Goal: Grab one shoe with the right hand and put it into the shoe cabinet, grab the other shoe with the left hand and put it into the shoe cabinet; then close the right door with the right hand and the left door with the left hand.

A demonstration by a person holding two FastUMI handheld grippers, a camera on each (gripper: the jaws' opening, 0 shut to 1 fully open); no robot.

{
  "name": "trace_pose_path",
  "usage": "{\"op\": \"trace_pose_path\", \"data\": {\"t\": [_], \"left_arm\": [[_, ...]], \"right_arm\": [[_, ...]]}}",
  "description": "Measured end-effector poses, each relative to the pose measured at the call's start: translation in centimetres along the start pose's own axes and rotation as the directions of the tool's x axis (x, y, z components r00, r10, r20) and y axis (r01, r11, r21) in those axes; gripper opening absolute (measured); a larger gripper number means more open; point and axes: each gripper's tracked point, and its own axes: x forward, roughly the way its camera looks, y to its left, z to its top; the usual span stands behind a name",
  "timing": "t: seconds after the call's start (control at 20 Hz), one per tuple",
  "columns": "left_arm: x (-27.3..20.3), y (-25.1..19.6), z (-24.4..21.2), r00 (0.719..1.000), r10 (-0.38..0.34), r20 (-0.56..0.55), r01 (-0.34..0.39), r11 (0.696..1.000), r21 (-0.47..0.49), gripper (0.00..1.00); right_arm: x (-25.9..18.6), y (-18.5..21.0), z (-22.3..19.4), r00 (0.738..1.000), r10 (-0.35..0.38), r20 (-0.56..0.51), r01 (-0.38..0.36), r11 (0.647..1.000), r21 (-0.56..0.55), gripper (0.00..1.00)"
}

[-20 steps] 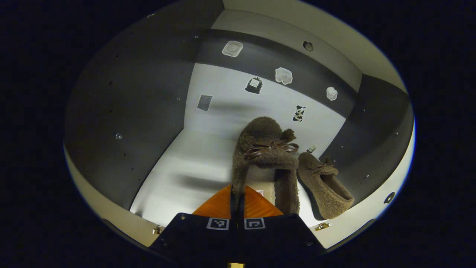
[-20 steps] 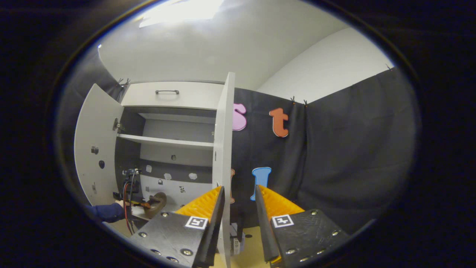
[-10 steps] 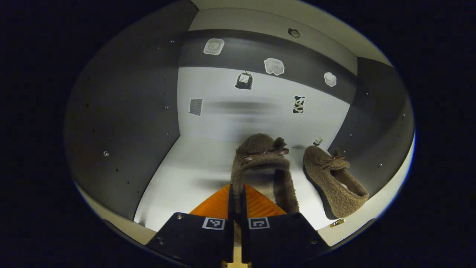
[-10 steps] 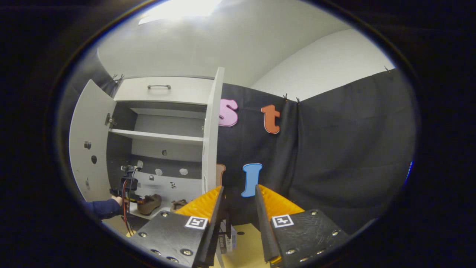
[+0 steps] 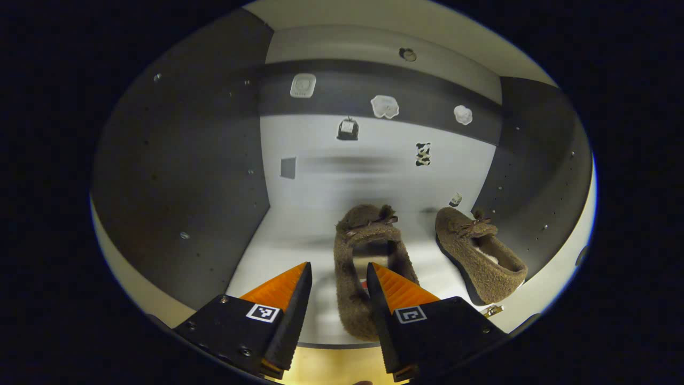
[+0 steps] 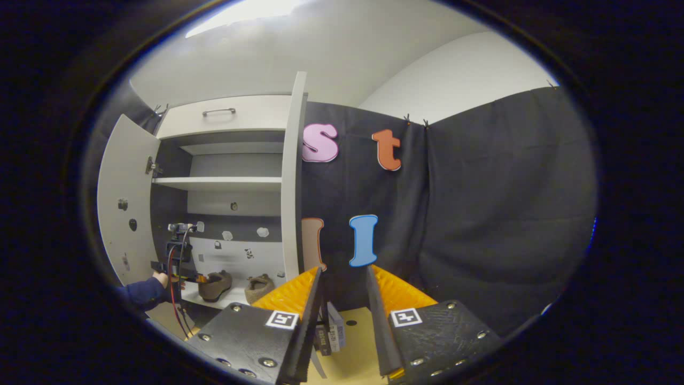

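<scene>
A: Left gripper (image 5: 334, 278): spread wide, holding nothing, just at the front lip of the shoe cabinet (image 5: 176, 160). Left shoe (image 5: 363, 262) flat on the cabinet floor, heel end lying between the parted fingers, seemingly untouched by either, though hard to be sure at that angle.

B: And the right shoe (image 5: 478, 251)?

A: Also on the cabinet floor, just beside the first, toward the cabinet's right wall.

B: Right gripper (image 6: 342, 294)?

A: Parted, empty, well outside the cabinet, near the right door (image 6: 291, 176).

B: Progress?

A: Both shoes in. Right door and left door (image 6: 120, 198) standing open; closing both left to do.
</scene>
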Motion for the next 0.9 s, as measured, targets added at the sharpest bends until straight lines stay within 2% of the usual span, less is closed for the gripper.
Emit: {"op": "trace_pose_path", "data": {"t": [0.05,0.1,0.15,0.25,0.3,0.4,0.45,0.5,0.55,0.6,0.65,0.7,0.9], "left_arm": [[-1.2,-0.2,0.7,0.999,-0.006,0.033,0.006,1.0,0.016,0.65],[-2.3,-0.3,1.5,0.997,-0.015,0.07,0.013,1.0,0.026,0.64],[-3.5,-0.4,2.3,0.994,-0.021,0.105,0.019,0.999,0.028,0.66],[-6.1,-0.8,3.4,0.986,-0.033,0.162,0.03,0.999,0.02,0.73],[-7.5,-0.9,3.9,0.982,-0.038,0.187,0.035,0.999,0.019,0.75],[-10.2,-1.1,4.9,0.971,-0.046,0.236,0.041,0.999,0.028,0.83],[-11.4,-1.2,5.3,0.964,-0.049,0.261,0.042,0.999,0.031,0.91],[-12.8,-1.2,5.9,0.956,-0.049,0.288,0.04,0.999,0.037,0.93],[-14.1,-1.2,6.4,0.949,-0.048,0.313,0.036,0.998,0.043,0.95],[-15.3,-1.2,6.8,0.942,-0.049,0.331,0.035,0.998,0.048,0.95],[-16.4,-1.4,6.9,0.938,-0.053,0.342,0.038,0.998,0.052,0.89],[-17.5,-1.5,7.2,0.934,-0.061,0.353,0.045,0.998,0.053,0.94],[-21.2,-1.4,7.7,0.918,-0.054,0.393,0.043,0.998,0.038,0.94]], "right_arm": [[0.3,-0.1,-0.6,1.0,0.002,-0.015,-0.002,1.0,-0.001,0.55],[0.7,0.2,-1.3,1.0,0.006,-0.029,-0.006,1.0,-0.001,0.55],[1.1,0.3,-1.8,0.999,0.012,-0.039,-0.012,1.0,0.001,0.48],[1.4,0.4,-2.8,0.998,0.02,-0.064,-0.02,1.0,0.004,0.56],[1.6,0.6,-3.2,0.997,0.026,-0.074,-0.026,1.0,0.004,0.56],[2.0,0.9,-3.9,0.996,0.04,-0.086,-0.04,0.999,-0.002,0.65],[2.2,0.9,-4.0,0.995,0.043,-0.087,-0.044,0.999,-0.007,0.76],[2.4,1.0,-4.0,0.996,0.043,-0.084,-0.044,0.999,-0.011,0.72],[2.4,1.1,-4.0,0.995,0.05,-0.083,-0.051,0.999,-0.01,0.76],[2.4,1.5,-4.1,0.995,0.061,-0.085,-0.062,0.998,-0.008,0.76],[2.5,1.8,-4.2,0.994,0.07,-0.089,-0.071,0.997,-0.006,0.76],[2.6,1.9,-4.3,0.993,0.073,-0.091,-0.074,0.997,-0.009,0.76],[2.5,2.6,-4.2,0.989,0.112,-0.097,-0.116,0.992,-0.04,0.75]]}}
